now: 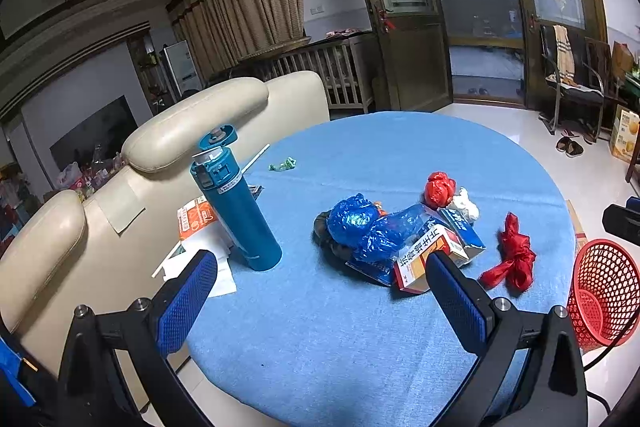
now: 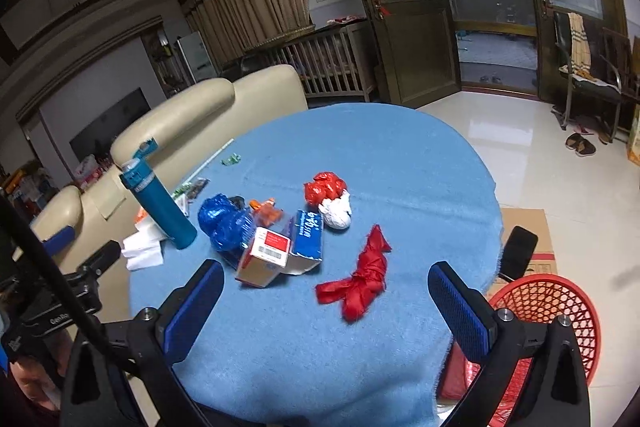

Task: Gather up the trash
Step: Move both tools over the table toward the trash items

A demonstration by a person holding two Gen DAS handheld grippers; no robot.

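Note:
A pile of trash lies on the round blue table (image 1: 360,327): a crumpled blue plastic bag (image 1: 360,223), an orange-white box (image 1: 424,259), a blue-white box (image 1: 464,231), a red bag ball (image 1: 439,189), white crumpled paper (image 1: 466,205) and a knotted red bag (image 1: 512,259). My left gripper (image 1: 320,291) is open and empty above the near table. My right gripper (image 2: 326,301) is open and empty, with the knotted red bag (image 2: 362,285) between its fingers just ahead. A red mesh basket (image 2: 556,311) stands on the floor at the right, also in the left wrist view (image 1: 604,291).
A teal flask (image 1: 236,207) with its lid flipped open stands at the table's left by white papers (image 1: 208,263) and an orange packet (image 1: 196,217). A small green wrapper (image 1: 283,164) lies farther back. Cream sofa (image 1: 192,123) left, cardboard (image 2: 532,239) on floor.

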